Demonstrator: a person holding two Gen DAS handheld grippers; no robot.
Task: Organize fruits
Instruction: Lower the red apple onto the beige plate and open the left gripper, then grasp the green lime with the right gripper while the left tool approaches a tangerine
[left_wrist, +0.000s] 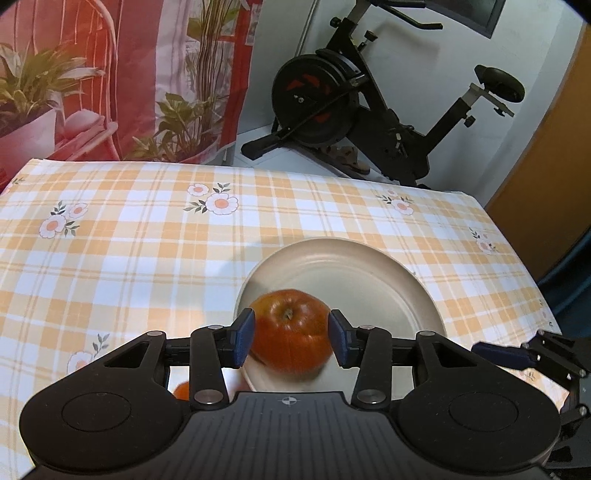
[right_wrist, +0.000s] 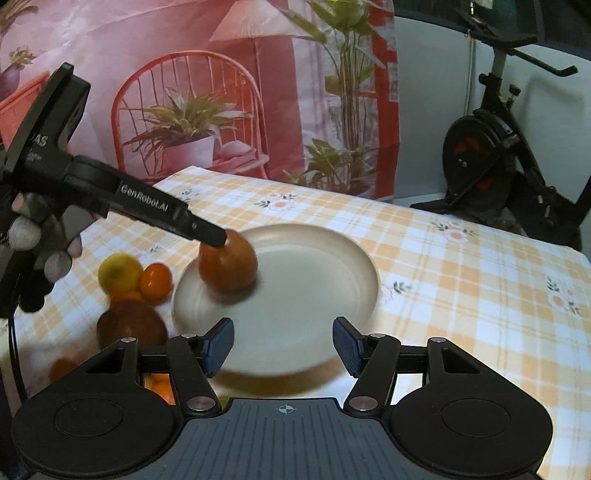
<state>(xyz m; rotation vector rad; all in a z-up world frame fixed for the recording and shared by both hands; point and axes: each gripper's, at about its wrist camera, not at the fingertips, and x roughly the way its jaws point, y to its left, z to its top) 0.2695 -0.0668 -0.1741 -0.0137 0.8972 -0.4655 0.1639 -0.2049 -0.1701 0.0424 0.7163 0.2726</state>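
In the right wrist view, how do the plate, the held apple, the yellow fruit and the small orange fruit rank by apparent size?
Largest to smallest:
1. plate
2. apple, held in the left gripper
3. yellow fruit
4. small orange fruit
The yellow and orange fruits look close in size, and motion blur makes that order less certain.

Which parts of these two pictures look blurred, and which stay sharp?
Left wrist view: the apple in the left claw is smeared below, while the tablecloth is sharp. Right wrist view: the plate near edge and loose fruits are blurred.
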